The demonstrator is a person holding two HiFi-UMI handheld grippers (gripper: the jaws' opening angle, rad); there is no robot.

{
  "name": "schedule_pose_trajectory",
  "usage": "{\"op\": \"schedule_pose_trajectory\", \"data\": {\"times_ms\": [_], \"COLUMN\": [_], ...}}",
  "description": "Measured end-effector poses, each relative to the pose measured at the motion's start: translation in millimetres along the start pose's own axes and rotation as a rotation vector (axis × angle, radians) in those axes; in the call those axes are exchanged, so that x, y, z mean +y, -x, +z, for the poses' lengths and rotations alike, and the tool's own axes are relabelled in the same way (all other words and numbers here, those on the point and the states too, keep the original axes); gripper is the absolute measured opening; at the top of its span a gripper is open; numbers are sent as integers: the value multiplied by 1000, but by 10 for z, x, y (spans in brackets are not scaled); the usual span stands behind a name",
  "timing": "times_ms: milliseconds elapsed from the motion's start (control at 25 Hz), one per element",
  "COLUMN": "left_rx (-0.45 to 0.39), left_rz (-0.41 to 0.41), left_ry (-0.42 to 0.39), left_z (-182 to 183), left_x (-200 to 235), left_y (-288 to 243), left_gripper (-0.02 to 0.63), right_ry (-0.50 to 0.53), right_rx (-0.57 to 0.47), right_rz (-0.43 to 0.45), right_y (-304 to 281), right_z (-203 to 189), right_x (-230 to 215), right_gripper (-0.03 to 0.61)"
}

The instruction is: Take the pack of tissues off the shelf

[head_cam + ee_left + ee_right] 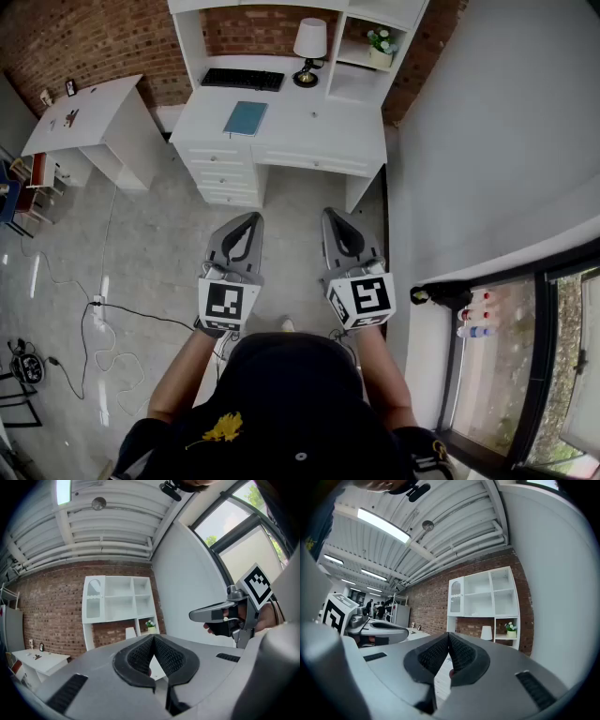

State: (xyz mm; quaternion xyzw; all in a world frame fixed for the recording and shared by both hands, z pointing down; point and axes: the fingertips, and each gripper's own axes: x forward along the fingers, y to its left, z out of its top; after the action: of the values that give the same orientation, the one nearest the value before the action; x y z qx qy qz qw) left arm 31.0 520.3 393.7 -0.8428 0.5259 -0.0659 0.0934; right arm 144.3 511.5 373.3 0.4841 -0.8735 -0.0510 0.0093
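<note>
Two handheld tongs, the left gripper [250,220] and the right gripper [331,216], are held side by side above a grey floor [159,244], both pointing toward a white desk [309,127]. Each has its jaws pressed together at the tips, with nothing pinched between them. The desk stands well apart from the tongs, against a brick wall [94,37]. On it lie a black keyboard [243,79] and a teal notebook [246,118]. A white shelf unit [119,604] rises from the desk; a white lamp [310,42] sits under it and a potted plant [381,42] stands in a right-hand compartment. The pack of tissues cannot be picked out on the shelf unit in any view
</note>
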Motion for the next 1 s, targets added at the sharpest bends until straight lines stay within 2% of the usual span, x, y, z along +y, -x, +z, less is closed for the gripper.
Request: {"op": "schedule_pose_trajectory", "data": {"times_ms": [200,440,520,600,720,840,1000], "left_rx": [46,58,62,65,68,78,72], "left_rz": [-41,-24,-18,-14,-13,-10,18], "left_ry": [27,16,13,8,-1,1,22], "left_z": [-113,-109,-109,-107,-108,-127,-80], "left_x": [-72,-7,20,34,39,71,152], "left_y": [-62,-74,-83,-93,-127,-172,-236], "left_gripper": [14,14,14,14,14,14,14], "right_ry": [8,8,10,5,-14,-14,-1], "right_rx": [-16,-41,-50,-65,-81,-83,-91], "right_rz": [-3,-27,-21,-3,18,3,-17], "right_y": [-27,-61,-81,-100,-132,-150,-157], "right_z": [-22,28,51,81,103,107,124], "right_x": [-60,-167,-181,-185,-215,-291,-406], "right_gripper": [3,5,68,173,269,293,293]}}
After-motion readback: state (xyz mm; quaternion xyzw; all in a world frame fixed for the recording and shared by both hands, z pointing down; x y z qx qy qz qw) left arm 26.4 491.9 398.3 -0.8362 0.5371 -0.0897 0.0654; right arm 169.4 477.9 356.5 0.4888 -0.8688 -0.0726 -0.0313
